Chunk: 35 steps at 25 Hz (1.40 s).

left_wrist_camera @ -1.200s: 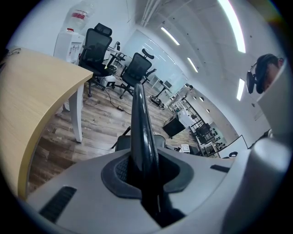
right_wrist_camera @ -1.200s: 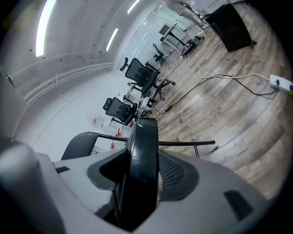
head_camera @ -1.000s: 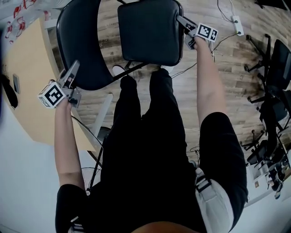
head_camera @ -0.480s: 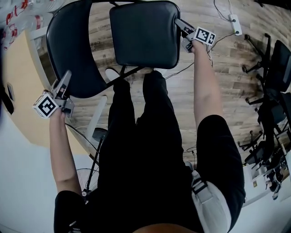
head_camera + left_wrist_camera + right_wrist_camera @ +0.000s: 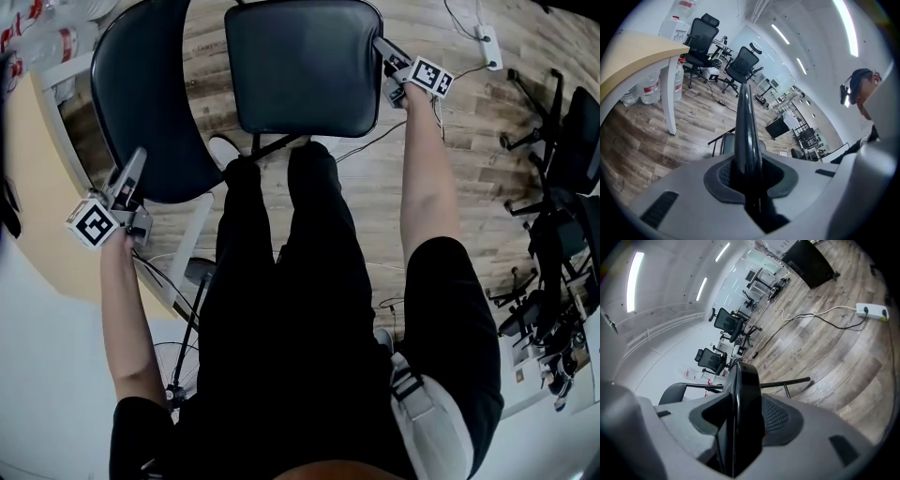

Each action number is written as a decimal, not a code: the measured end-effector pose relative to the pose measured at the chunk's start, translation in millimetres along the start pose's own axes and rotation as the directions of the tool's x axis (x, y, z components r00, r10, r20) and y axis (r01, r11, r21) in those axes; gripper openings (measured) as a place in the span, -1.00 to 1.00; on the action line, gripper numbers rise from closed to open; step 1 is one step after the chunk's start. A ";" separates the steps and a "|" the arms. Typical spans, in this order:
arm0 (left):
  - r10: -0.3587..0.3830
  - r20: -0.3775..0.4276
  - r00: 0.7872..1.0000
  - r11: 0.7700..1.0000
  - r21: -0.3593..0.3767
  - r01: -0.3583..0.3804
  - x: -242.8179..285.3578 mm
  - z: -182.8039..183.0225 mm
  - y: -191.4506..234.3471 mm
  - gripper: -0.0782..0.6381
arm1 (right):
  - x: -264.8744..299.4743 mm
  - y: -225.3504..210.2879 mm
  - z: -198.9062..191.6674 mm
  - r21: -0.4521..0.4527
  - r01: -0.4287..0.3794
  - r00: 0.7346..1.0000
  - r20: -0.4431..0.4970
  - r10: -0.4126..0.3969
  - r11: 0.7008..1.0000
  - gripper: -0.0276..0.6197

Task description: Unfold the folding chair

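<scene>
The folding chair stands in front of me on the wood floor. Its curved black backrest is at the upper left of the head view and its padded black seat at the top centre. My left gripper is shut on the backrest's thin edge, which runs upright between the jaws in the left gripper view. My right gripper is shut on the seat's right edge; in the right gripper view the thick seat edge fills the gap between the pads. A thin black frame tube shows beyond it.
A light wooden desk stands close on the left, and its white leg shows in the left gripper view. Black office chairs crowd the right. A white power strip and cables lie on the floor. My legs stand against the chair.
The left gripper has drifted left and lower in the head view, taking the backrest with it. The seat has shifted a little toward the top. Both grips have held.
</scene>
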State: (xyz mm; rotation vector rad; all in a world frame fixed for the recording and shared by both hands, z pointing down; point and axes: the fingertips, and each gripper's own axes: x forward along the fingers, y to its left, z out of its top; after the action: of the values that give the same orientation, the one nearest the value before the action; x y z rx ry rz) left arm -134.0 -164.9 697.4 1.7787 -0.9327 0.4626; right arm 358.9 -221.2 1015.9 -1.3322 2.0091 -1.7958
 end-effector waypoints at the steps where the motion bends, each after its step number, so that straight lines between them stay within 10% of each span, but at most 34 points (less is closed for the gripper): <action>1: -0.004 -0.002 1.000 1.000 0.000 0.004 1.6 -1.3 -0.5 -0.62 | -0.6 -4.5 -0.8 0.005 0.004 1.000 0.003 -0.004 1.000 -0.27; 24: 0.048 -0.020 0.999 0.999 0.010 -0.047 50.4 -17.6 -49.2 -0.60 | -6.7 -64.8 18.5 -0.006 0.051 0.998 0.040 -0.051 0.999 -0.34; 35: 0.190 -0.071 0.979 0.981 0.060 -0.186 49.1 -25.4 -45.6 -0.26 | -56.2 -29.8 49.8 -0.079 0.282 0.959 0.048 -0.279 0.956 -0.28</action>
State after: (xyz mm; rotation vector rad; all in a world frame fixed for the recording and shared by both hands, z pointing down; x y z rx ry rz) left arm -65.2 -152.4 713.1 1.7148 -1.0478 0.6774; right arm 438.5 -217.1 1002.9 -1.7407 1.9808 -1.7956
